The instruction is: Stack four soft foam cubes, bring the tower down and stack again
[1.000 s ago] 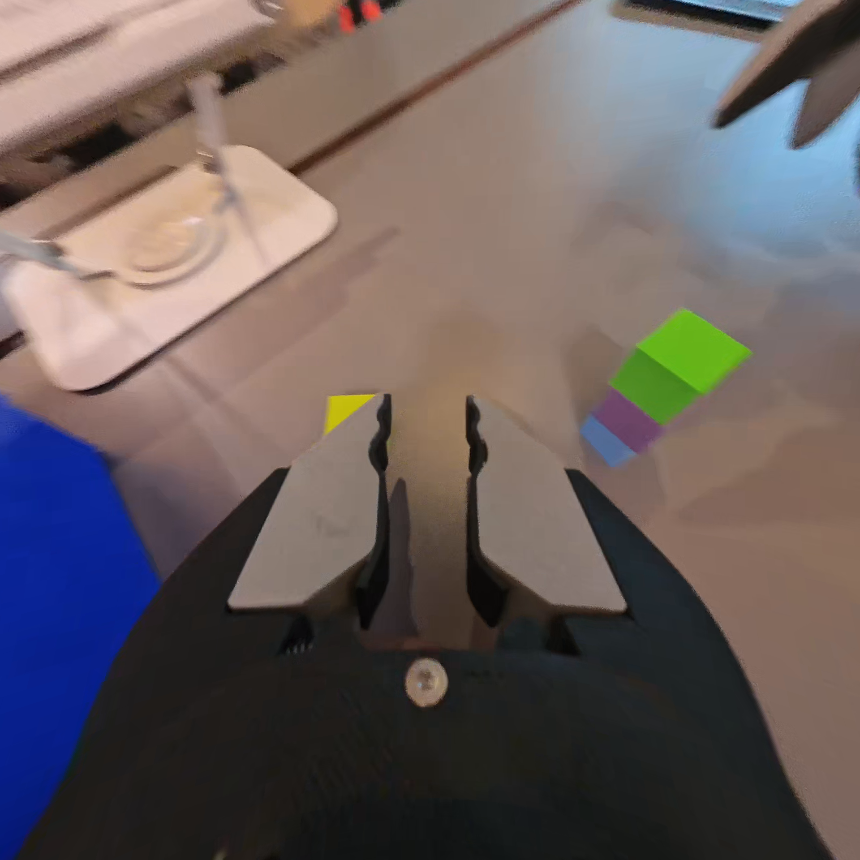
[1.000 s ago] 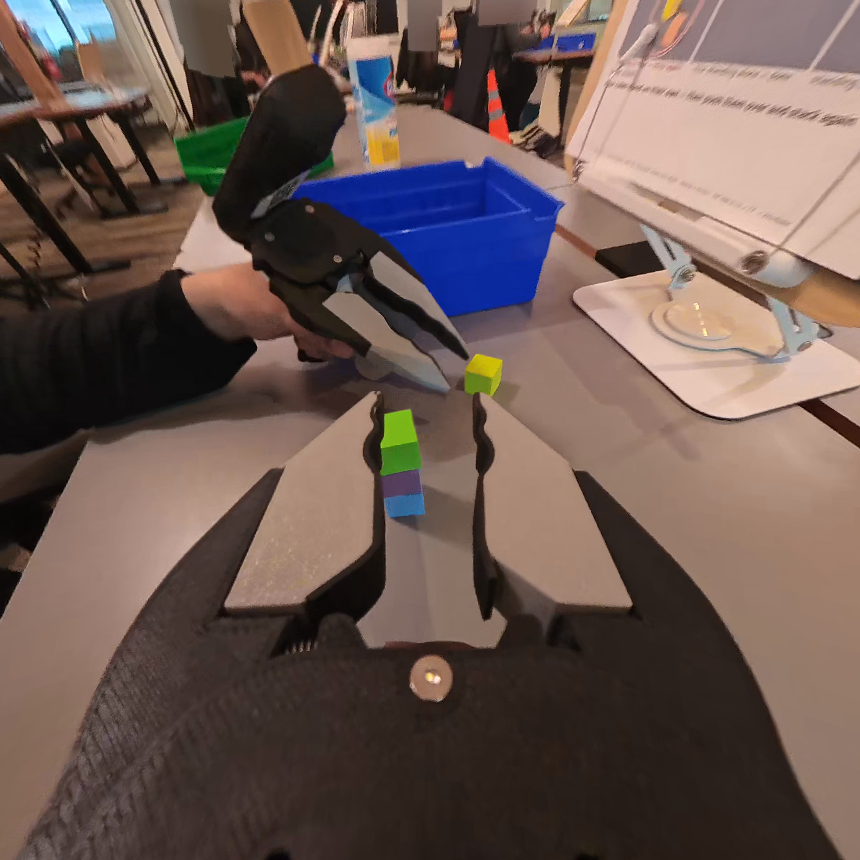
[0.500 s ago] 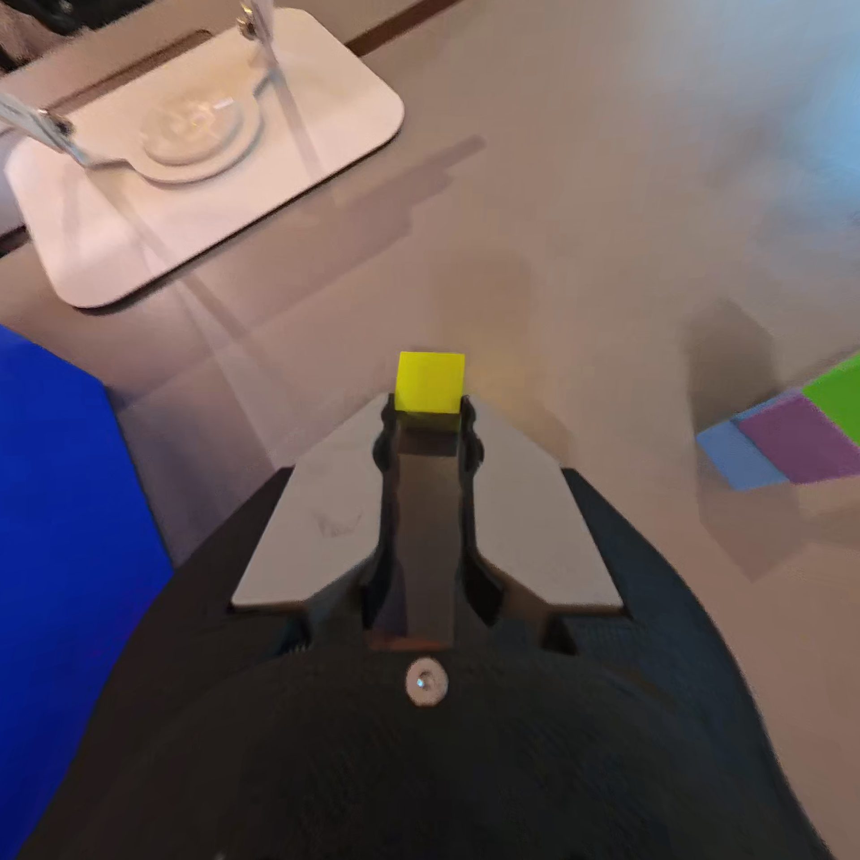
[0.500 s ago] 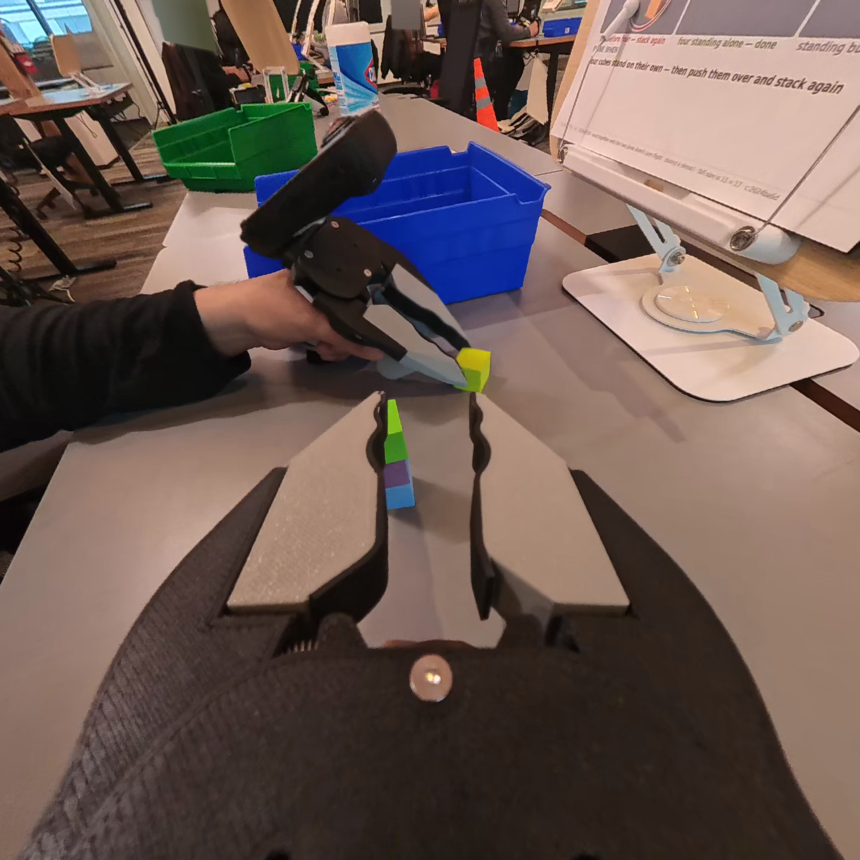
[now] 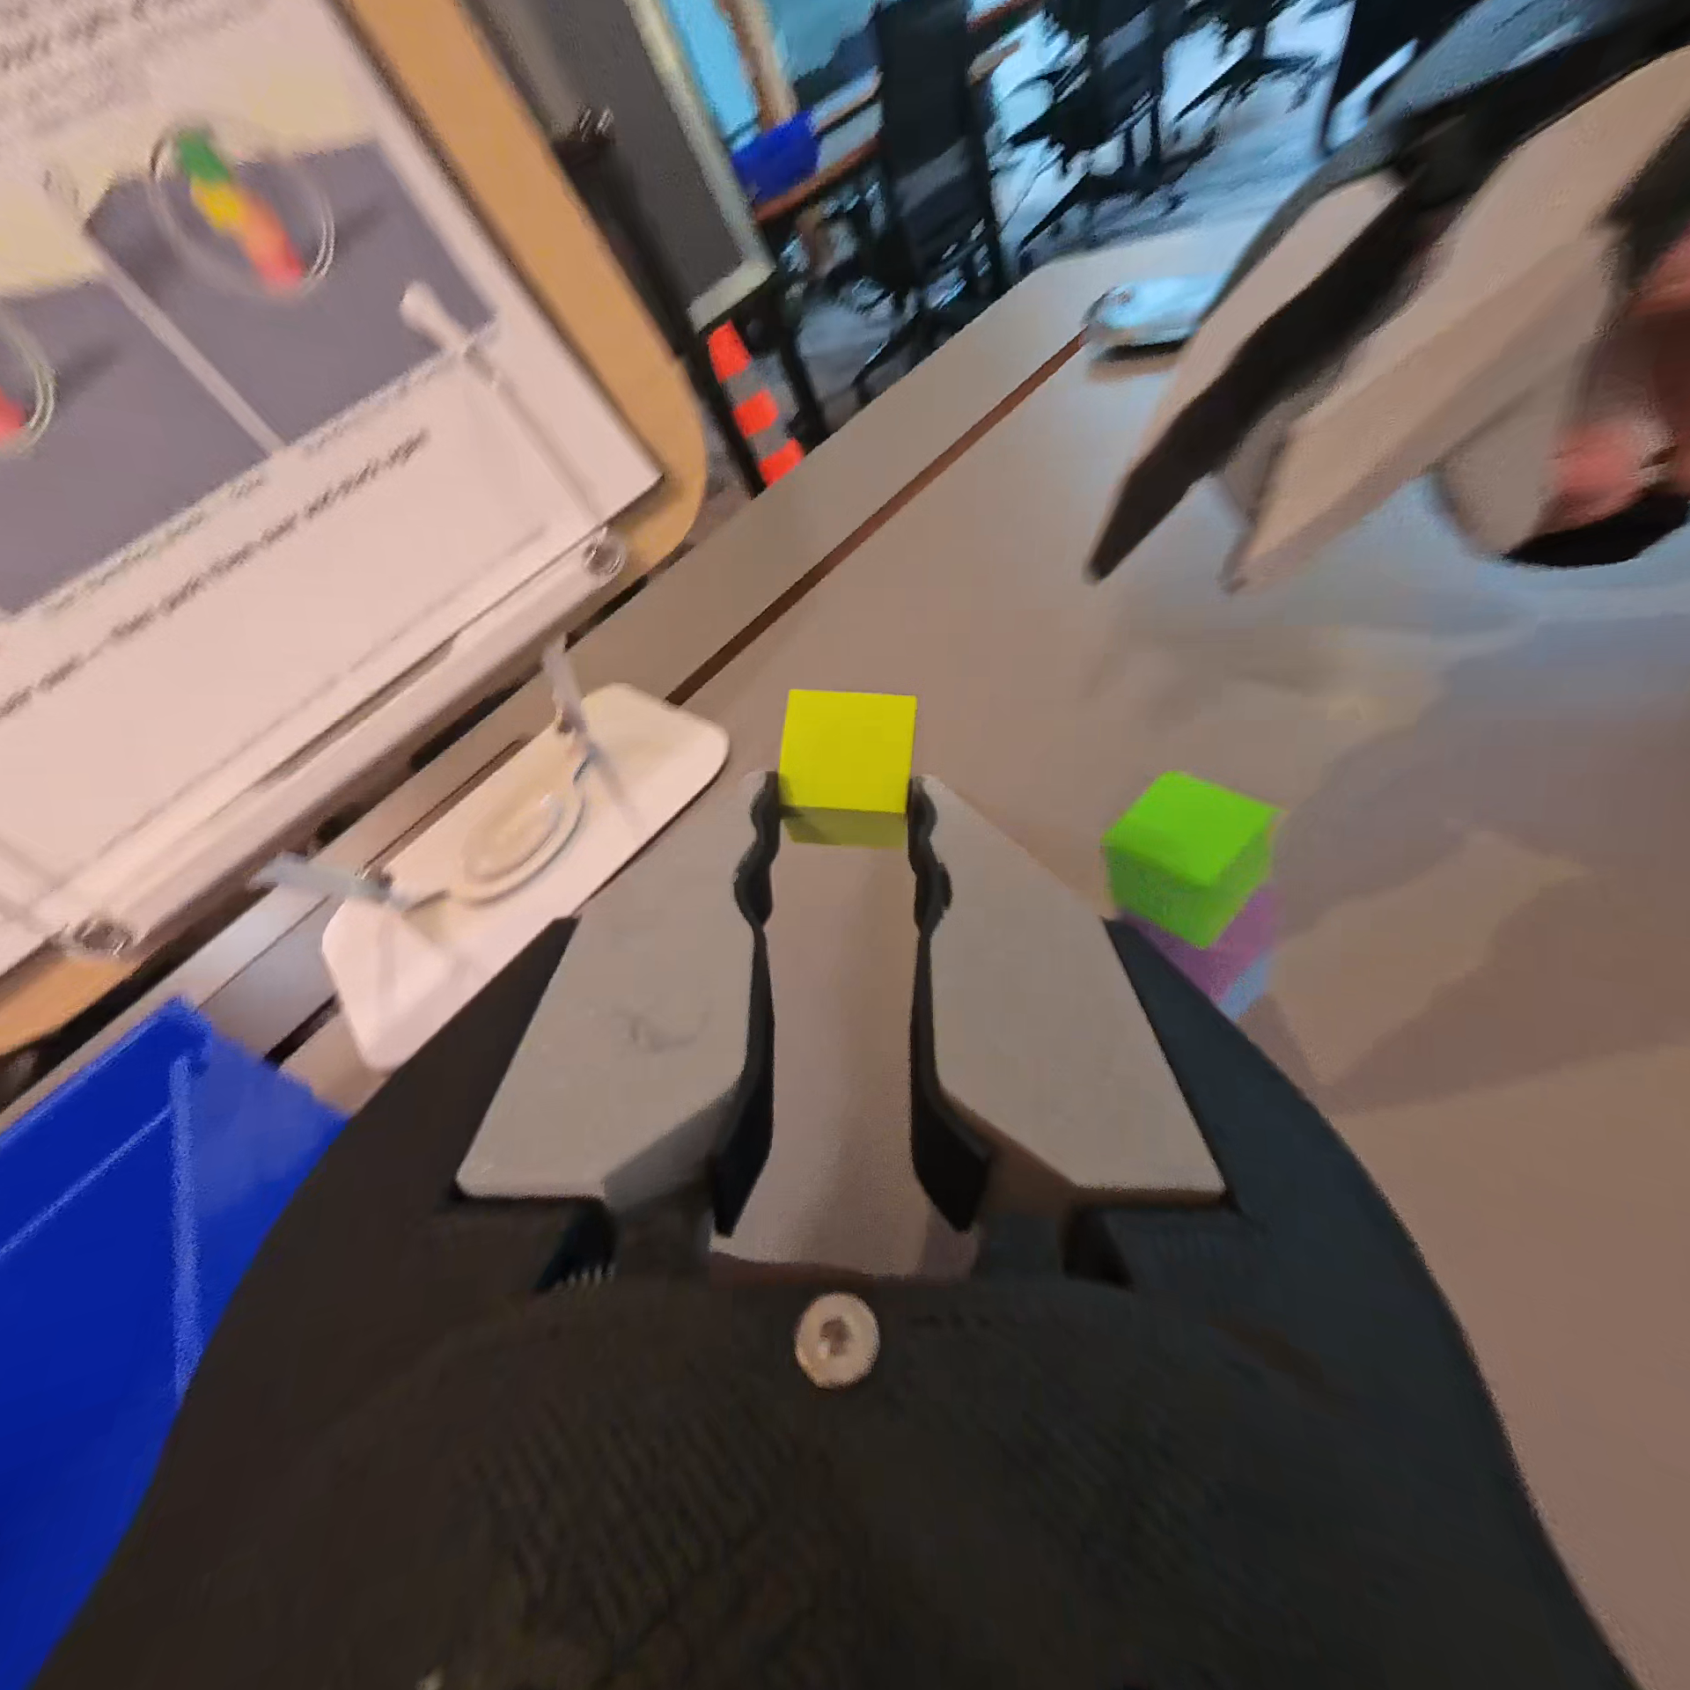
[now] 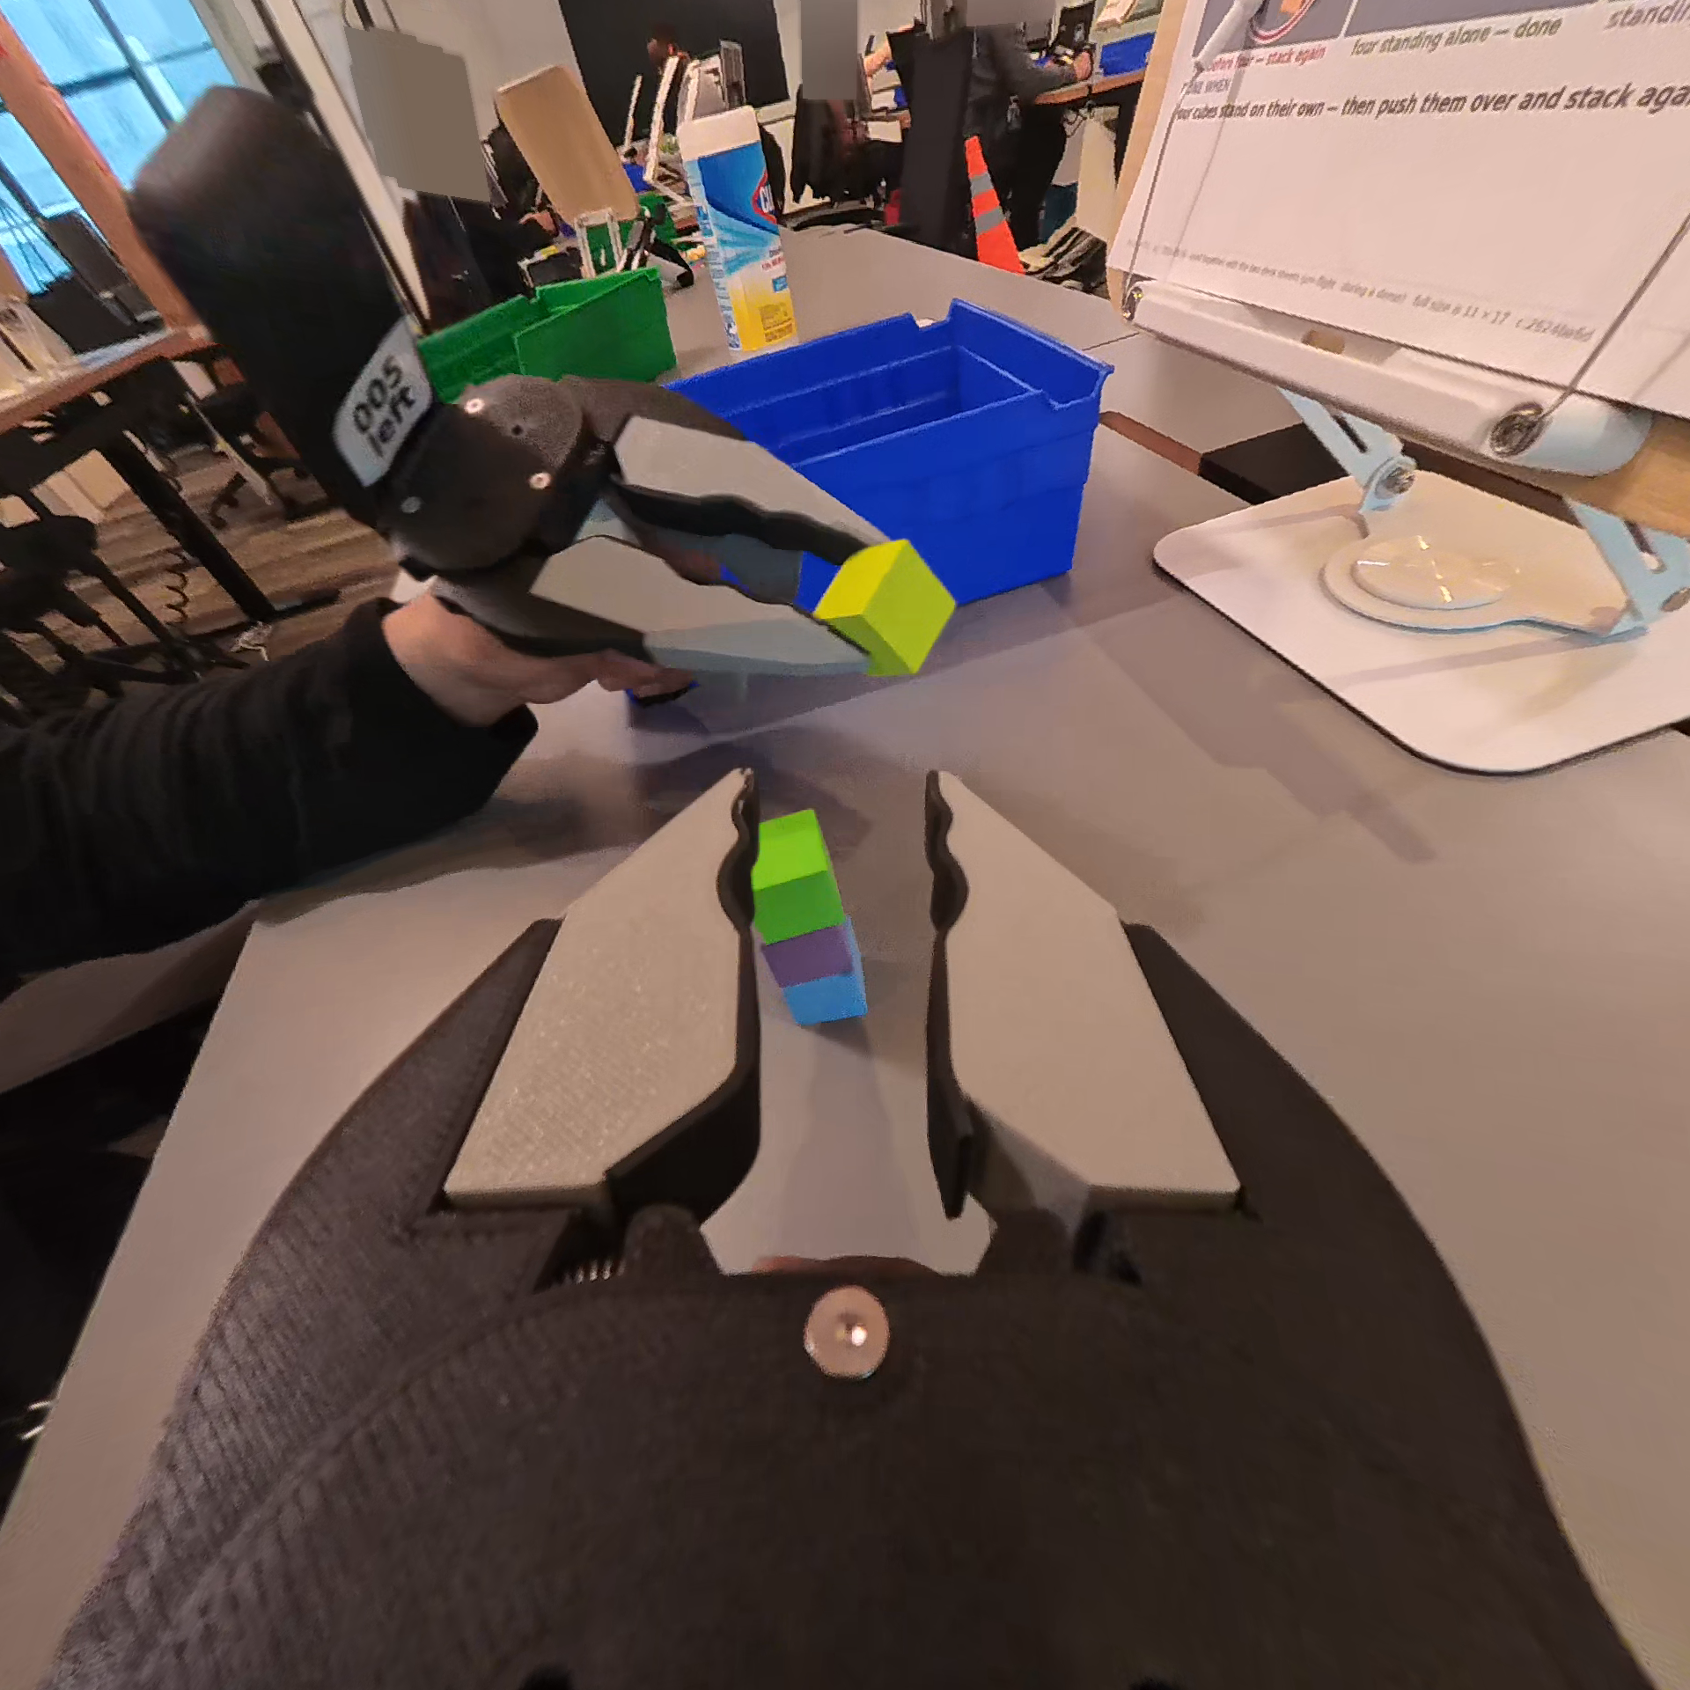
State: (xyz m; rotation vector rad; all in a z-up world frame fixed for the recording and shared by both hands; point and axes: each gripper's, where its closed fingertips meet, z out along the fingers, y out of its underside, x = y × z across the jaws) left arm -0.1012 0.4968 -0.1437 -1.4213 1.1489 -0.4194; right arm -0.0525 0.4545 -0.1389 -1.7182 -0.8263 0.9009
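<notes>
I find the left gripper (image 5: 846,796) closed on the yellow cube (image 5: 849,752) — the cube sits pinched between the two fingertips and is held clear of the grey table (image 6: 1280,914), as the right wrist view confirms (image 6: 887,605). A hand (image 6: 485,658) in a black sleeve grips that tool from the left.

The other three cubes stand as a short stack on the table: blue cube (image 6: 826,997) at the bottom, purple cube (image 6: 809,953) on it, green cube (image 6: 794,876) on top. The stack leans slightly and its layers are not squarely aligned. In the left wrist view the stack lies to the right of the held cube and lower (image 5: 1189,855).

The right gripper (image 6: 837,796) is spread apart and holds nothing — its fingers flank the stack in that view, though I cannot tell whether they are level with it or above it. The green cube appears close to the left finger; contact cannot be confirmed.

Beyond the stack sits a blue bin (image 6: 914,448), and to the right a white stand base (image 6: 1427,631) carrying an instruction board (image 6: 1427,201).
</notes>
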